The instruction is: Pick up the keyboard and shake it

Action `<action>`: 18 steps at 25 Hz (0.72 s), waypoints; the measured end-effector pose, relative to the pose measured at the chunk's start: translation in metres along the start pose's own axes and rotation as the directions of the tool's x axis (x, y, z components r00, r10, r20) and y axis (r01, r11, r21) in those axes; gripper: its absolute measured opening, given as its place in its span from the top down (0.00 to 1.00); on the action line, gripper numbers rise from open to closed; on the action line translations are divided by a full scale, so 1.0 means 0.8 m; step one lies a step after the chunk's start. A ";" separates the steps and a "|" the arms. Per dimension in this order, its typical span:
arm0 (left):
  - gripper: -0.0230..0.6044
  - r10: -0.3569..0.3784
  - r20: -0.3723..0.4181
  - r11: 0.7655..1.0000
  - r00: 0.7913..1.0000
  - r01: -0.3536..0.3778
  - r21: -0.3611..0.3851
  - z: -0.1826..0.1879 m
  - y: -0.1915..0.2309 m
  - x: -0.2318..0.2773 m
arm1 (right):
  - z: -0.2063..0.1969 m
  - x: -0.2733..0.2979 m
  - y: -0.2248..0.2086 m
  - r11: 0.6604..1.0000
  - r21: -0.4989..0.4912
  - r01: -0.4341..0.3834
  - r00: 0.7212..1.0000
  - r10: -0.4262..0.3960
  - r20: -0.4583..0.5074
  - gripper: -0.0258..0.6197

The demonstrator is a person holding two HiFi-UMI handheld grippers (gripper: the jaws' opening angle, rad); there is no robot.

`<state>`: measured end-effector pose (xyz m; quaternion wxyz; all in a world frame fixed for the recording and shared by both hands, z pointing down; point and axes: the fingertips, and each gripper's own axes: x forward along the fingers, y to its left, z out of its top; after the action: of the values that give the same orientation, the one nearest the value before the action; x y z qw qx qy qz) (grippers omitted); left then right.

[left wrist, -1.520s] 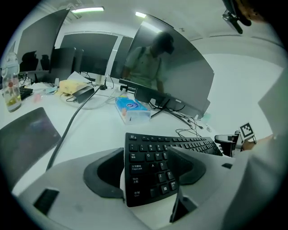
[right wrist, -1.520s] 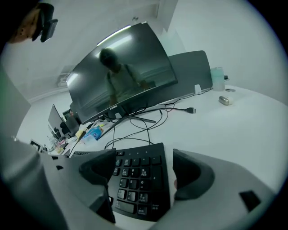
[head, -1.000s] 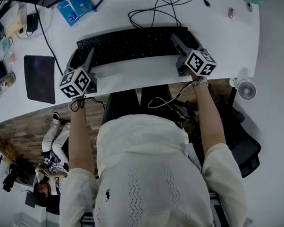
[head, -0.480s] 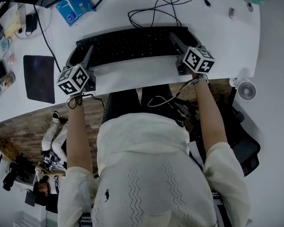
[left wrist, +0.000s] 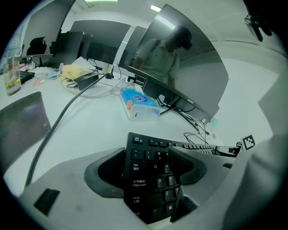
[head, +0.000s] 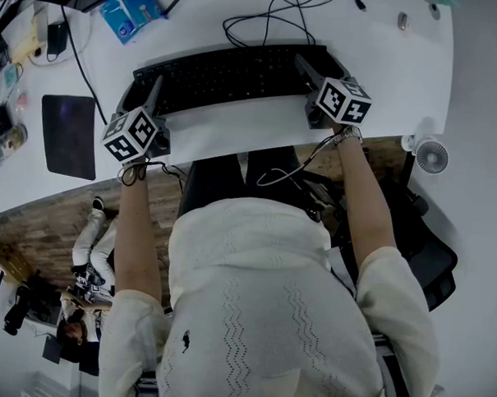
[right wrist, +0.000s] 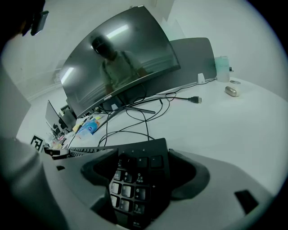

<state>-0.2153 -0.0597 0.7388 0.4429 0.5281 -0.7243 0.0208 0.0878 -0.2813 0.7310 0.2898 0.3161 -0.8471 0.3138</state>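
Keyboard point(head: 229, 73): black, full-size, held at both short ends, lying across between the two grippers. Can't tell whether it's off the desk point(head: 386, 68) or resting on it.

Left gripper point(left wrist: 146, 173): jaws clamped on the Tab/Caps Lock end, one jaw over the keys and one outside the edge. Right gripper point(right wrist: 144, 177): jaws clamped on the numpad end the same way. Marker cubes on both sit at the near desk edge.

Ahead of the left gripper: blue tissue pack point(left wrist: 137, 103), just past the keyboard's far edge. Further ahead and to the right, curved monitor point(left wrist: 189, 76) with the person's reflection in it. Left of the left gripper: dark mouse pad point(head: 69, 136), and a black cable point(left wrist: 58, 121) running across the desk between pad and keyboard.

Ahead of the right gripper: looped black cables point(right wrist: 135, 119) on the desk, running toward the monitor foot. Far right of it: small oval case point(right wrist: 231, 91). Small white fan point(head: 432, 157) at the desk corner, right of the right gripper.
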 end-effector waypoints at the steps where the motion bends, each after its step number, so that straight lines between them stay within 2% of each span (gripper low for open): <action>1: 0.48 0.009 0.006 1.000 1.000 -0.009 -0.004 0.001 0.000 0.000 | 0.000 -0.001 0.000 1.000 0.000 0.001 1.000 -0.001 0.000 0.42; 10: 0.48 0.020 0.025 0.999 0.999 -0.021 0.028 0.010 -0.001 -0.014 | -0.004 -0.011 0.011 1.000 0.010 0.004 1.000 -0.004 0.028 0.42; 18: 0.48 0.018 0.062 1.000 0.998 -0.019 0.013 0.010 -0.012 -0.047 | 0.011 -0.045 0.028 1.000 -0.031 0.003 0.999 -0.001 0.050 0.42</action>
<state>-0.2106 -0.0399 0.7049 0.4164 0.5248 -0.7423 0.0135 0.0921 -0.2614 0.6933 0.2738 0.3200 -0.8585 0.2925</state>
